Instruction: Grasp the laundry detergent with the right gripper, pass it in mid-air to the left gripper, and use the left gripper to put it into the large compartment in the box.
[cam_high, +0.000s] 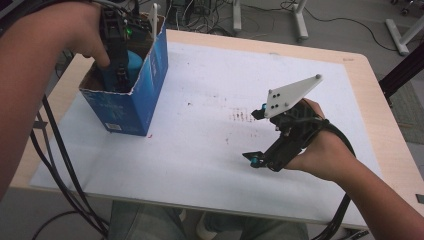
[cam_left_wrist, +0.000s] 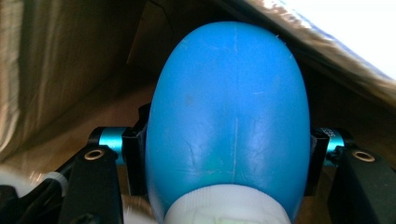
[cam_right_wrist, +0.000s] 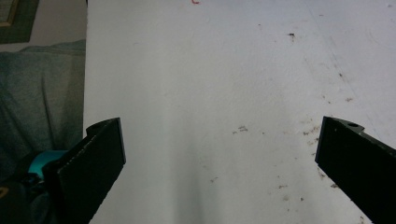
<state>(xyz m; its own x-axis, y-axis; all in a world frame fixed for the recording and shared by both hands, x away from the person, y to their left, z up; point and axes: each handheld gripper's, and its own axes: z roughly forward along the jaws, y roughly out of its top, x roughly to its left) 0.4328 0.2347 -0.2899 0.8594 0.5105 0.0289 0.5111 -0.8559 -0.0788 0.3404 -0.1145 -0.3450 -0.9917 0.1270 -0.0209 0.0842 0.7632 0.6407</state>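
Observation:
A blue cardboard box (cam_high: 145, 85) with a brown inside stands open at the table's far left. My left gripper (cam_high: 120, 75) reaches down into it and is shut on a blue rounded bottle (cam_left_wrist: 229, 116) with a white cap (cam_left_wrist: 224, 205); its jaws press on both sides of the bottle. The bottle's blue top (cam_high: 135, 62) peeks out beside the gripper in the high view. My right gripper (cam_high: 256, 136) rests on its side at the table's right, jaws wide open with nothing between them. In the right gripper view, bare white sheet lies between the fingers (cam_right_wrist: 93, 163).
A large white sheet (cam_high: 210, 140) covers the wooden table (cam_high: 380, 115), with faint reddish stains (cam_high: 242, 116) near its middle. Black cables hang off the left edge. The person's lap (cam_right_wrist: 42, 93) shows below the near edge.

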